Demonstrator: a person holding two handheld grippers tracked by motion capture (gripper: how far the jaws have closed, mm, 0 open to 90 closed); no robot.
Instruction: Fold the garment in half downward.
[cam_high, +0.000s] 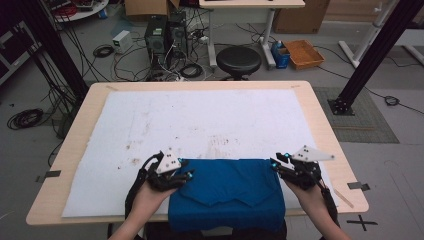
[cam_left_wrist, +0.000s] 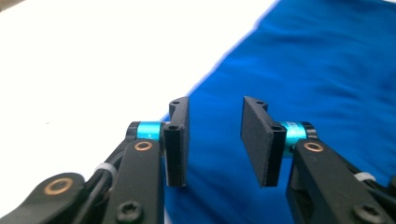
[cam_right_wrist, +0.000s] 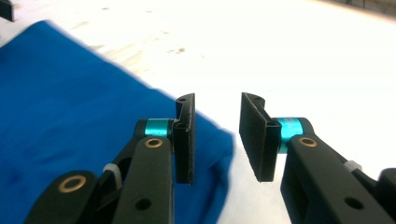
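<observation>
While both tongs gape empty, the blue cloth (cam_high: 227, 192) lies between them.

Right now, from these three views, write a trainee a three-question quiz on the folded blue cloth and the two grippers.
1. True or false: the left gripper has its pads pressed shut on the folded blue cloth.
2. What does the folded blue cloth lie on? A) bare wood B) a stained white sheet over the wooden table C) a tray
3. Which corner of the cloth lies beneath the right gripper: far or near?

Key
1. False: the jaws stand apart with nothing pinched.
2. B
3. The far one, on the person's right.
</observation>
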